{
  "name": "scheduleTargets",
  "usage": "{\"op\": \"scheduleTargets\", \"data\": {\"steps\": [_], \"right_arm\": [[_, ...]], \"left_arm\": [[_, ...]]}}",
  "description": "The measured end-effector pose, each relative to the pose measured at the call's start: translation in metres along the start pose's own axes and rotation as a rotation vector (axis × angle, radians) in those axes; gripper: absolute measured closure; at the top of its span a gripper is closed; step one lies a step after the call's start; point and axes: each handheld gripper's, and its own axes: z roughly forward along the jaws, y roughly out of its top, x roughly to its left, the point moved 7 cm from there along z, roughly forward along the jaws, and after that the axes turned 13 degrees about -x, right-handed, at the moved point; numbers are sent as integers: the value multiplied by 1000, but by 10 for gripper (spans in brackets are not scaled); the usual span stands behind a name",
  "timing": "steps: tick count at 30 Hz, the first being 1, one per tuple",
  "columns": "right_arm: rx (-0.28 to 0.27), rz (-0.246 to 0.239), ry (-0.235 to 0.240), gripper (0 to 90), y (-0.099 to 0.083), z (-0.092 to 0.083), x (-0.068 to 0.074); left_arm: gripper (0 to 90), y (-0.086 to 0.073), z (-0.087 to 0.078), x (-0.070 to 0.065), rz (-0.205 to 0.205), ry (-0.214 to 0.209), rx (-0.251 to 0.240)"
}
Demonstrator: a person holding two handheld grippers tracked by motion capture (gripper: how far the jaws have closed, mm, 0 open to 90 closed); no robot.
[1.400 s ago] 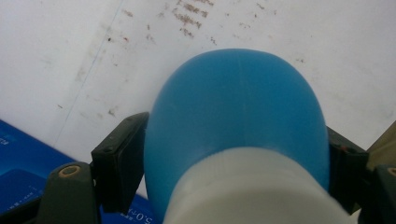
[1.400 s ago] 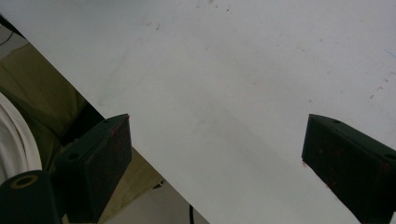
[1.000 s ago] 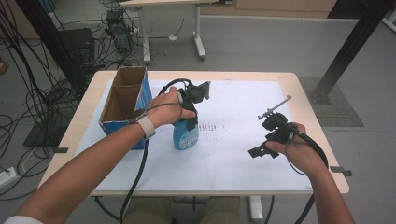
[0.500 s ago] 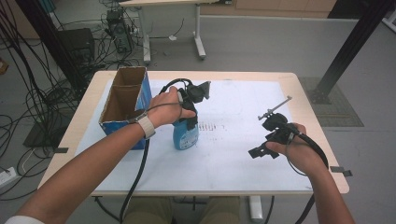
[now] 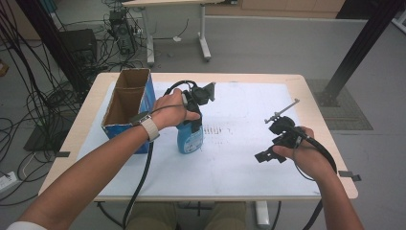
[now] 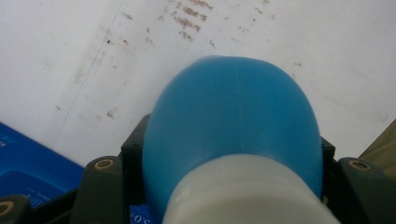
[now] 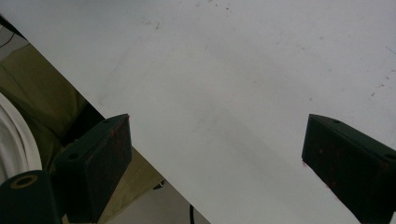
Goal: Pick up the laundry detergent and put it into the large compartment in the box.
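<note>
While the left gripper (image 5: 194,112) fingers pinch the blue bottle (image 5: 189,136), apparently upright, lift straight; right gripper (image 5: 275,146) fingers spread.

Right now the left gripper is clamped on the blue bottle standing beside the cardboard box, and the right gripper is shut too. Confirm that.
One part is wrong. The right gripper is open: the right gripper view shows its jaws set wide apart over the bare white table. The rest holds: the left gripper is clamped on the blue bottle beside the cardboard box.
</note>
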Motion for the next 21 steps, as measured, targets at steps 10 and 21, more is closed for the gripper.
{"op": "scheduleTargets", "data": {"steps": [10,21], "right_arm": [[3,1,-2,84,-1,-1,0],[5,2,0,84,1,0,0]], "left_arm": [[389,0,0,0,6,1,1],[388,0,0,0,5,1,1]]}}
